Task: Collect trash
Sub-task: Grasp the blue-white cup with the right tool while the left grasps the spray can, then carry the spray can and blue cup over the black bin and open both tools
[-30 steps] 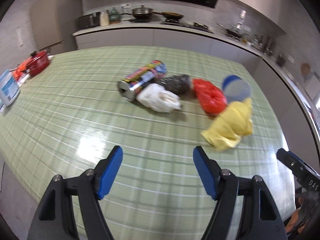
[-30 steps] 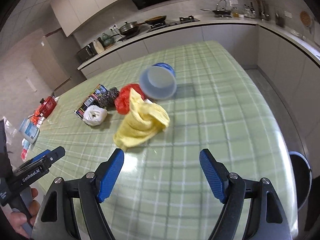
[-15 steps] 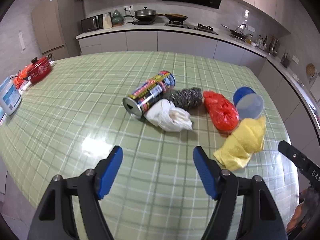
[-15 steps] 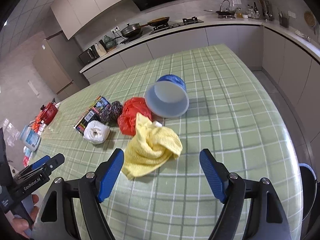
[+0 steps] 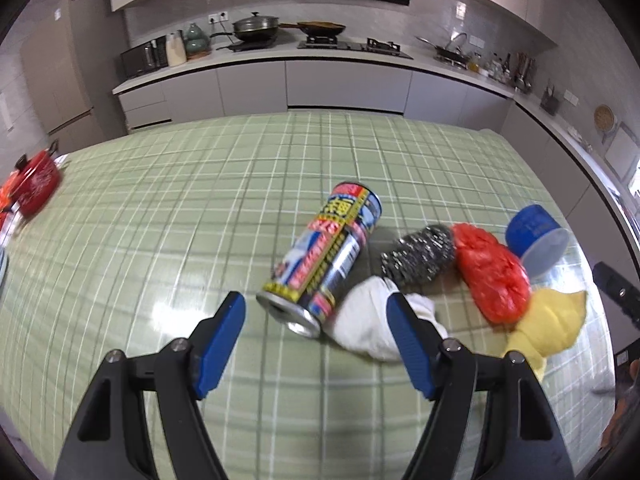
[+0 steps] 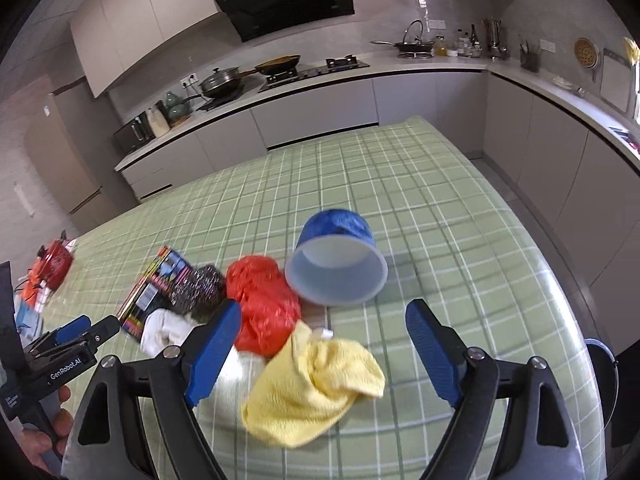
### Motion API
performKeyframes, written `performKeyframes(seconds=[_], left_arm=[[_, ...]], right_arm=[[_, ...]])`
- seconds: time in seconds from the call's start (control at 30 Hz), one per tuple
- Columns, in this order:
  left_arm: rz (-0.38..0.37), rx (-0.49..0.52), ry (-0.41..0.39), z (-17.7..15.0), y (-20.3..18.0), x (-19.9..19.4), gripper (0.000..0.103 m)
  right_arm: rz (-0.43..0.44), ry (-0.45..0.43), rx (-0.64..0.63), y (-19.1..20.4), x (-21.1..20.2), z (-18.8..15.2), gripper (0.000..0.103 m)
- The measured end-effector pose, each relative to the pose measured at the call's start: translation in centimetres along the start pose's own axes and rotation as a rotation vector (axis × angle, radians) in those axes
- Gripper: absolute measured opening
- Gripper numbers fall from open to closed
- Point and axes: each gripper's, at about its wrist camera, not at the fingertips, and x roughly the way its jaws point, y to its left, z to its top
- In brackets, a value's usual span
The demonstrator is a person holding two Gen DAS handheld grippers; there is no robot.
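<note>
Trash lies in a row on the green checked table (image 5: 160,220): a printed can (image 5: 324,258) on its side, a white crumpled wad (image 5: 370,322), a steel scourer (image 5: 418,254), a red plastic bag (image 5: 494,276), a blue cup (image 6: 338,264) on its side and a yellow cloth (image 6: 316,388). My left gripper (image 5: 314,332) is open, just short of the can's open end and the wad. My right gripper (image 6: 322,340) is open, above the yellow cloth and close to the red bag (image 6: 262,304). The left gripper also shows in the right wrist view (image 6: 76,336).
A red pot (image 5: 34,186) and other small items sit at the table's far left edge. Kitchen counters with a stove (image 5: 280,40) run behind and to the right. A round bin (image 6: 600,368) stands on the floor off the table's right side.
Both grippers have moved forward toward the trash. The can and wad are now right in front of the left fingers, the yellow cloth between the right fingers. Both stayed open.
</note>
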Motion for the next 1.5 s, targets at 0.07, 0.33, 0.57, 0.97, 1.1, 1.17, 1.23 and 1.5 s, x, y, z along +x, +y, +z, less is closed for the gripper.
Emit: performKeyframes(seconds=[0.07, 0.33, 0.57, 0.97, 1.1, 1.17, 1.23, 1.5], left_arm=[[-0.013, 0.004, 0.015, 0.6, 0.0, 1.0, 0.074], [-0.023, 0.022, 0.066, 2.2, -0.6, 4.5, 0.074], [-0.05, 0.035, 0.097, 2.5, -0.6, 6.3, 0.074], [-0.1, 0.021, 0.127, 1.6, 0.0, 7.5, 0.067], [-0.109, 0.027, 0.132, 1.1, 0.1, 7.5, 0.065], [-0.115, 0.026, 0.135, 0.9, -0.4, 7.6, 0.062], [-0.117, 0.023, 0.137, 0.7, -0.5, 7.5, 0.061], [-0.097, 0.02, 0.129, 2.0, -2.1, 8.2, 0.063]], right_arm=[[-0.013, -0.003, -0.004, 0.1, 0.6, 1.0, 0.086], [-0.042, 0.01, -0.022, 0.1, 4.1, 3.8, 0.086], [-0.063, 0.046, -0.041, -0.1, 7.5, 5.2, 0.086], [-0.029, 0.163, -0.004, -1.7, 12.1, 3.7, 0.086], [-0.018, 0.161, -0.002, -1.8, 12.4, 3.2, 0.086], [-0.02, 0.153, -0.006, -1.8, 12.3, 3.3, 0.086], [-0.016, 0.152, -0.005, -2.0, 12.2, 3.2, 0.085], [-0.018, 0.164, -0.023, -1.7, 12.2, 3.3, 0.085]])
